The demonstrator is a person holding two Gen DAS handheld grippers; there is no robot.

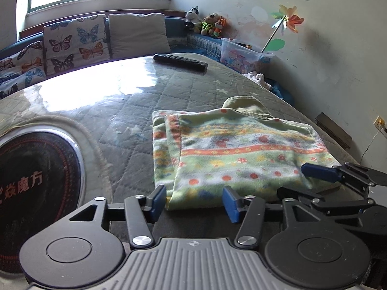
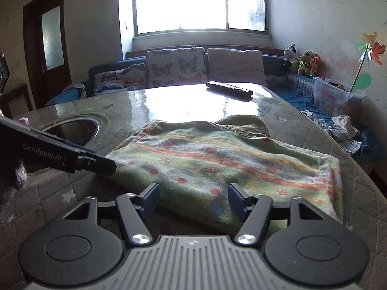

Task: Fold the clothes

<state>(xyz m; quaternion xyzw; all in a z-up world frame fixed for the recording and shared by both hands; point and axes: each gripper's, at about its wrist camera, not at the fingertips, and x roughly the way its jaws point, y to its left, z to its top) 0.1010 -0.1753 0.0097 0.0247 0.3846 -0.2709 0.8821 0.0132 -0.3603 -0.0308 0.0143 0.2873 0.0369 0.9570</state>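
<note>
A folded green patterned garment (image 1: 232, 152) with mushrooms and orange stripes lies on the quilted table (image 1: 121, 111); an olive cloth (image 1: 244, 104) shows under its far edge. My left gripper (image 1: 194, 204) is open at the garment's near left corner, nothing between its pads. My right gripper (image 2: 193, 199) is open at the garment's (image 2: 217, 166) near edge, empty. In the left wrist view the right gripper's blue fingers (image 1: 316, 170) lie over the garment's right corner. In the right wrist view the left gripper's body (image 2: 55, 154) reaches in from the left.
A black remote (image 1: 180, 61) lies at the table's far side. A round induction cooker (image 1: 36, 188) is set in the table at left, seen as a metal rim (image 2: 72, 130). Butterfly cushions (image 1: 72, 41), soft toys (image 1: 210, 24), a plastic box (image 1: 241, 55) and loose clothes (image 2: 343, 128) lie beyond.
</note>
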